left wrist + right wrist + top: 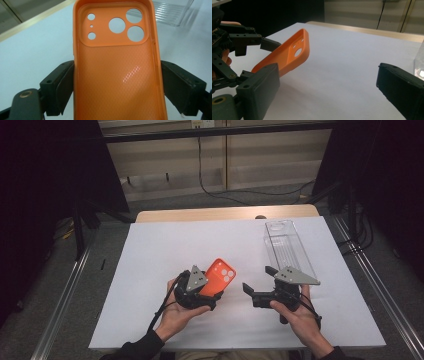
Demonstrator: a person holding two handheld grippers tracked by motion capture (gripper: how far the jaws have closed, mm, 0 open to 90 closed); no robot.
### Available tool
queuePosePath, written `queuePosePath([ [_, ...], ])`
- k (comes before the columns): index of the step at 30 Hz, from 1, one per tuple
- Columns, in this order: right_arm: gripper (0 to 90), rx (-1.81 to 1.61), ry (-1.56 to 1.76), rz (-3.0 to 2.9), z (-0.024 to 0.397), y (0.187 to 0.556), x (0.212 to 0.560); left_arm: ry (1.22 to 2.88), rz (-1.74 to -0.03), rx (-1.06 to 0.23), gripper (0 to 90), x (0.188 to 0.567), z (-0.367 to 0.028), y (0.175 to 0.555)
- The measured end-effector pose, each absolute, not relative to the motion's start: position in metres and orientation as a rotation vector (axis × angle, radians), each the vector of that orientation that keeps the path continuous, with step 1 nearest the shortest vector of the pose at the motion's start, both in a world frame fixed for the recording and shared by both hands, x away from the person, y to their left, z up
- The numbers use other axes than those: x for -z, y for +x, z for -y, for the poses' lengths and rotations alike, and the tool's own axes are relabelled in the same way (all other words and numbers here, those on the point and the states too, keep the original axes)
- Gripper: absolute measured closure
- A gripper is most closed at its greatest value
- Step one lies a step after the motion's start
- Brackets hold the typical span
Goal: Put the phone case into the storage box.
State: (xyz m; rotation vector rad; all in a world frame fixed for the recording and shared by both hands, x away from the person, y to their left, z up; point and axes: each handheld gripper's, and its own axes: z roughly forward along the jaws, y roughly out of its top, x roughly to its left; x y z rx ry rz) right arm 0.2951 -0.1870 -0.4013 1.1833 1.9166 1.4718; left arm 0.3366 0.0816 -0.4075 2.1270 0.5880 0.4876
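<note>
Fingers of our left gripper pinch the orange case by its long edges, low centre in the high view. Our left gripper view alone shows its dimpled inside and round lens holes. Our right gripper is spread, holding nothing. Right of centre, a clear ribbed box lies on the white bench.

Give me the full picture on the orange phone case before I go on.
The orange phone case is an empty shell of matte, rubbery-looking material with a fine dimpled texture inside. A raised camera panel near its far end has three large round holes and three small ones. The left gripper clamps it across its long sides, one jaw pressed on each edge. It is held off the white table sheet, open side up, its camera end tilted upward and pointing away from the person. Nothing else touches it.
</note>
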Motion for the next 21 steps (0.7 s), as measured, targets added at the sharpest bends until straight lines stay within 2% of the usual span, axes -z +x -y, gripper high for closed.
queuePosePath([
  [7,3.2,-1.442,1.257,-2.06,0.184,0.305,0.397,2.113,-0.58,-0.529,16.2,0.407,-0.08,0.334],
  [21,6.2,-1.357,1.273,-2.328,0.175,0.316,0.381,2.114,-0.543,-0.555,16.2,0.411,-0.07,0.33],
])
